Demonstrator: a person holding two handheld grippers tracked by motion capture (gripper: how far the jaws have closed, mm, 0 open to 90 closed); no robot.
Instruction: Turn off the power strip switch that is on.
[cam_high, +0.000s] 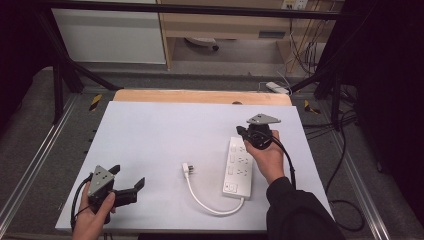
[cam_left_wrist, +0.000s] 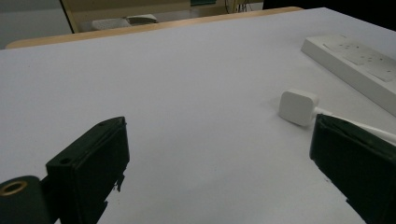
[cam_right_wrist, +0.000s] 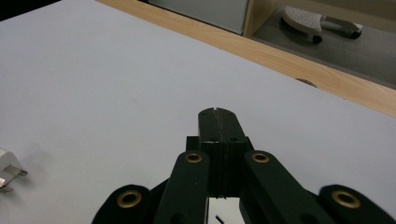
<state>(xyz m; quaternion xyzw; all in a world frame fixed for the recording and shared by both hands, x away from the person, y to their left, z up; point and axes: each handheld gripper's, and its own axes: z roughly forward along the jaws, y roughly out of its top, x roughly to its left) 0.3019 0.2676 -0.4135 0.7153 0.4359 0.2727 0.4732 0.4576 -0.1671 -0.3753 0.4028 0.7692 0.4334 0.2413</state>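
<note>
At the near left corner of the table (cam_high: 150, 130), the left hand-held gripper (cam_high: 131, 179) is held in a hand (cam_high: 92, 212) with its jaws spread wide and nothing between them; through its own view the white plug (cam_left_wrist: 299, 107) is seen just beyond the right jaw, with bare white surface ahead. Toward the middle, the plug (cam_high: 188, 170) lies on the white sheet, and its white cable (cam_high: 210, 204) curves from it to the near end of a white power strip (cam_high: 238, 166), which lies lengthwise at the right. Over the far end of the strip the right hand-held gripper (cam_high: 241, 131) is held by the other hand (cam_high: 270, 159), its jaws pressed together on nothing, as its own view confirms (cam_right_wrist: 218, 114). A bare wooden edge (cam_high: 200, 96) is left uncovered along the far side of the table. Beyond it a light wooden cabinet (cam_high: 220, 22), grey floor and loose cables (cam_high: 305, 50) are seen, with a dark frame around the table.
</note>
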